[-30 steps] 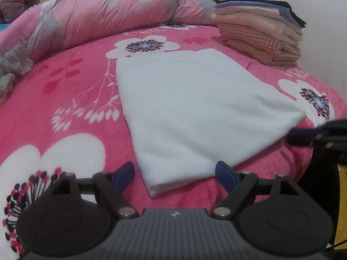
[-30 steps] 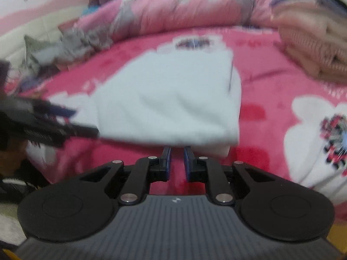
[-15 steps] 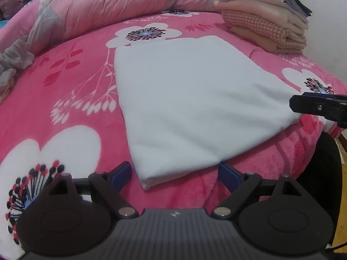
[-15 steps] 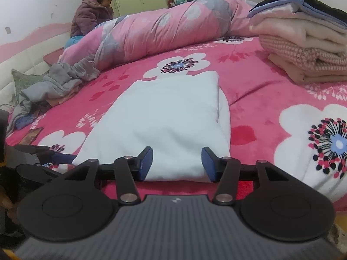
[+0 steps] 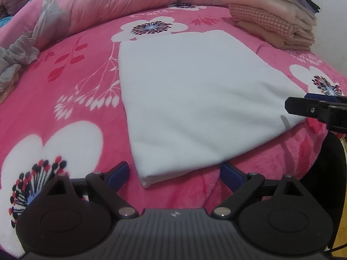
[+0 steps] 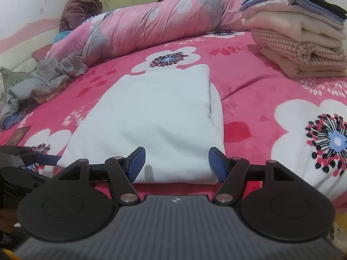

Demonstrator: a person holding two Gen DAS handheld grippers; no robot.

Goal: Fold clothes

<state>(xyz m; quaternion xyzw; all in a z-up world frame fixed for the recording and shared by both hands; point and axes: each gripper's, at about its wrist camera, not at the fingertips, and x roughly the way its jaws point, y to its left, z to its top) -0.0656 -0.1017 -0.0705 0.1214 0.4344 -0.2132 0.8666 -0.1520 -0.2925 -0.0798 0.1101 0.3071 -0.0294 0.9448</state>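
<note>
- Two grippers are waiting at the near edge of the bed, probably so each one can take one near corner.
- Left gripper is standing wide and still opening, pinching nothing.
- Right gripper is opening too, gripping nothing.
- White garment is lying flat, folded into a smooth rectangle, with thick doubled edges.
</note>
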